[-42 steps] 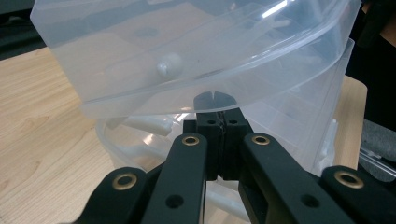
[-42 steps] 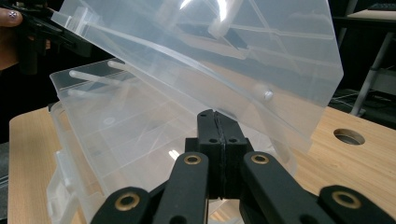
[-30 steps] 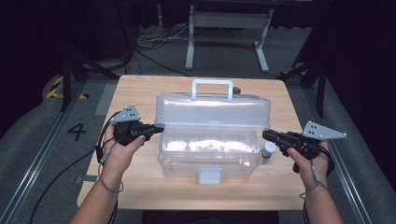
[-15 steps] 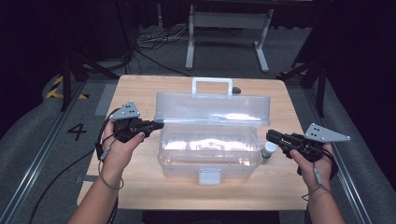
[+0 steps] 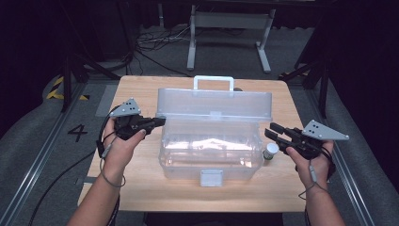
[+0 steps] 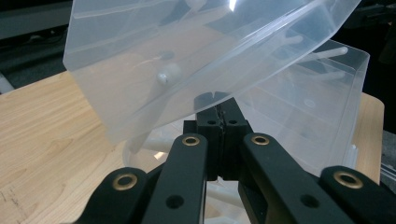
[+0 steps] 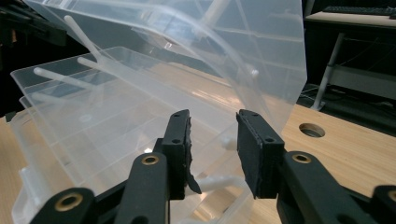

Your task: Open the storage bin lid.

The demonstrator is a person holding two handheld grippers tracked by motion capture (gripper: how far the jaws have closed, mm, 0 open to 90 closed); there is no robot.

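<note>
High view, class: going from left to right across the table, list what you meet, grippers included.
left gripper → clear plastic box → small capped bottle → right gripper

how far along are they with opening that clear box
Mostly done: the lid is swung up and tilted back off the box, the front latch hanging free. In hand: the shut left gripper meets the lid's left edge, while the right gripper sits beside the box, its jaws just opened with nothing between them. Left: probably tipping the lid fully back, and perhaps dealing with the small jar beside the box.
</note>
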